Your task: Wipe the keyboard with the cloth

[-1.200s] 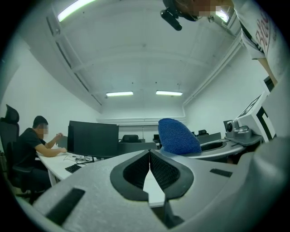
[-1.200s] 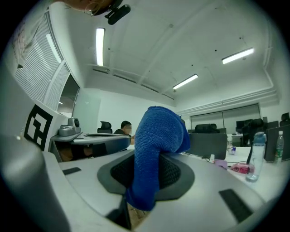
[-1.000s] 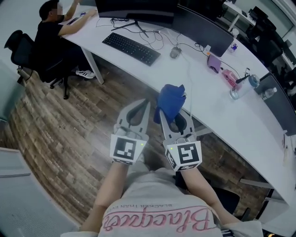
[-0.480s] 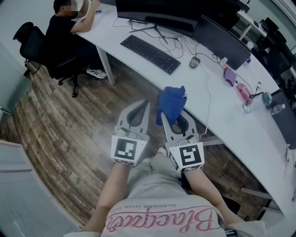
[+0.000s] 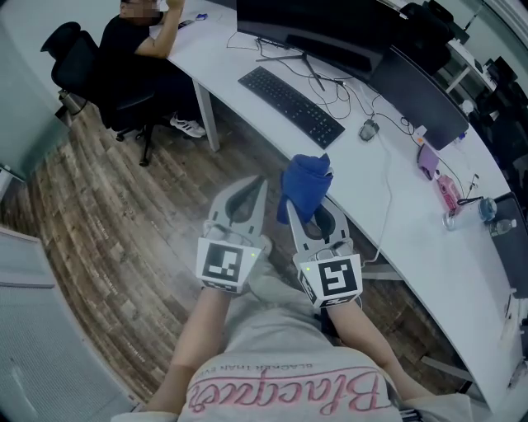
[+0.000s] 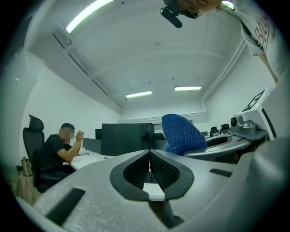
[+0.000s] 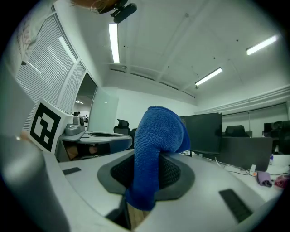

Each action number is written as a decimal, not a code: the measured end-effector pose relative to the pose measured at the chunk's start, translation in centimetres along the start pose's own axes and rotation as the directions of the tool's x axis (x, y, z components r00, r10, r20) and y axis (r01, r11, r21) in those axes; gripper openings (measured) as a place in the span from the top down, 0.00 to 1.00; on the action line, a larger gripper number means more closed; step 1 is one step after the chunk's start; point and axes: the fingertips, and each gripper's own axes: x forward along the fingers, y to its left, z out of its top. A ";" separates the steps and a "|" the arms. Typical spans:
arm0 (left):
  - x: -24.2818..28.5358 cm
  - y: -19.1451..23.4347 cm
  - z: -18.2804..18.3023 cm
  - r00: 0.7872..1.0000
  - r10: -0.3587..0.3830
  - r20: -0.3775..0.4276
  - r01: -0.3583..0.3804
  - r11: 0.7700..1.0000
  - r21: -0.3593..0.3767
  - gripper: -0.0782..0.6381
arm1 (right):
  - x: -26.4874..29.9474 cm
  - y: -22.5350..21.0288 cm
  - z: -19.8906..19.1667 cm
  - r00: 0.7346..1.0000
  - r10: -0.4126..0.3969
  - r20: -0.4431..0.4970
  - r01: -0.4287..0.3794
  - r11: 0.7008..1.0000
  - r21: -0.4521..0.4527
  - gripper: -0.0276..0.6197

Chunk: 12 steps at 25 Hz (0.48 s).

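A black keyboard (image 5: 291, 105) lies on the long white desk (image 5: 388, 194), ahead of me and slightly right. My right gripper (image 5: 299, 203) is shut on a blue cloth (image 5: 306, 183), which bulges out past the jaw tips; the same cloth (image 7: 156, 149) fills the middle of the right gripper view. My left gripper (image 5: 261, 185) is shut with nothing in it, its jaws meeting in a thin line in the left gripper view (image 6: 149, 156), where the cloth (image 6: 182, 134) shows to the right. Both grippers hang over the wooden floor, short of the desk.
A monitor (image 5: 309, 21) stands behind the keyboard, with a mouse (image 5: 368, 128) and cables to its right. A seated person (image 5: 140, 58) in black works at the desk's far left end. Small items and a bottle (image 5: 485, 206) sit farther right.
The view has shifted so the desk, keyboard and seated person sit farther right and nearer in frame. Both grippers keep their pose, the cloth still in the right one.
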 end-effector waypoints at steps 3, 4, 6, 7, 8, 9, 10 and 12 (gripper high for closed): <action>0.9 1.4 -0.2 1.000 0.016 -0.007 -0.016 1.000 0.011 0.88 | 2.0 -0.5 0.1 1.000 0.012 0.014 -0.012 1.000 0.005 0.81; 1.3 1.9 -0.4 1.000 0.020 -0.011 -0.020 1.000 0.015 0.88 | 2.7 -0.6 0.0 1.000 0.016 0.016 -0.016 1.000 0.009 0.81; 2.2 2.9 -0.7 0.999 0.028 -0.017 -0.028 0.999 0.025 0.88 | 4.3 -0.9 -0.1 0.999 0.027 0.019 -0.027 0.999 0.018 0.81; 2.6 3.4 -0.8 0.999 0.034 -0.020 -0.033 0.999 0.022 0.88 | 5.2 -1.0 -0.2 0.999 0.034 0.020 -0.034 0.999 0.022 0.81; 3.1 4.0 -0.9 0.999 0.040 -0.024 -0.040 0.999 0.017 0.88 | 6.1 -1.1 -0.1 0.999 0.042 0.022 -0.042 0.999 0.024 0.81; 3.6 4.7 -0.9 0.999 0.046 -0.028 -0.046 0.999 0.017 0.88 | 7.0 -1.1 0.0 0.998 0.051 0.023 -0.052 0.998 0.025 0.81; 4.2 5.4 -1.0 0.998 0.049 -0.032 -0.048 0.998 0.029 0.88 | 7.9 -1.2 0.1 0.998 0.060 0.023 -0.061 0.998 0.030 0.81; 5.5 6.5 -1.1 0.998 0.051 -0.038 -0.049 0.997 0.059 0.88 | 9.8 -1.7 0.2 0.997 0.075 0.019 -0.076 0.995 0.063 0.81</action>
